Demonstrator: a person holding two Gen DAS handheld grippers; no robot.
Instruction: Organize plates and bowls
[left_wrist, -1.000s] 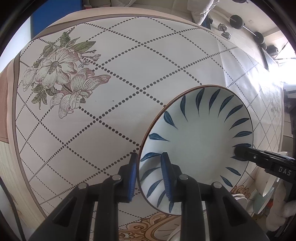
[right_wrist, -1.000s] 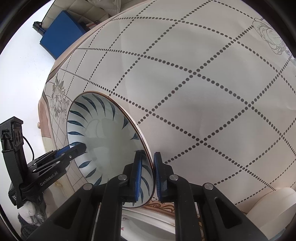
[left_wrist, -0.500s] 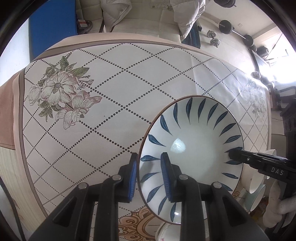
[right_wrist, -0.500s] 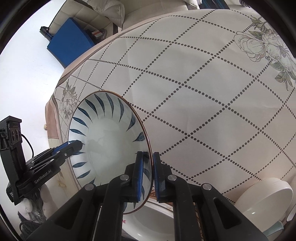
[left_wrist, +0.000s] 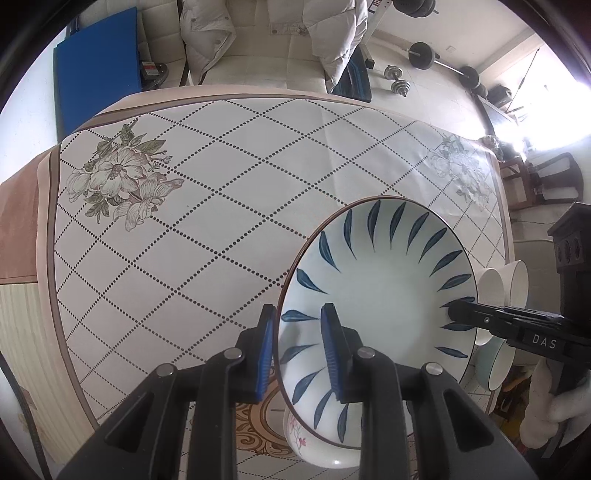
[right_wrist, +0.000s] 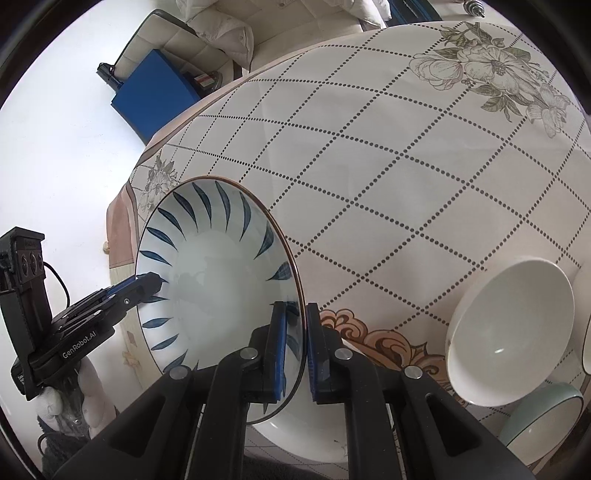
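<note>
Pointing steeply downward, the left gripper (left_wrist: 297, 349) has its blue-padded jaws clamped over the near-left rim of a blue-leaf plate (left_wrist: 384, 295), one pad outside the rim and one inside. Across the plate, the right gripper (right_wrist: 293, 343) also angles down, a little less steeply, with its jaws closed tight on the opposite rim. In the left wrist view its black fingers reach in from the right edge, with a white-gloved hand (left_wrist: 554, 410) behind them.

The plate hangs in the air between the two grippers, above the counter (left_wrist: 221, 206) and its diamond-dotted floral cloth. It has no long axis, being round; its painted face is turned up and toward both cameras, with the blue leaves radiating from the plain centre. It looks tilted rather than level, though how much I cannot tell.

Beneath its near edge sits a white floral bowl (left_wrist: 299, 439). Near the right gripper, a white bowl (right_wrist: 509, 332) leans on its side against a pale green bowl (right_wrist: 543, 417) at the counter's edge.
</note>
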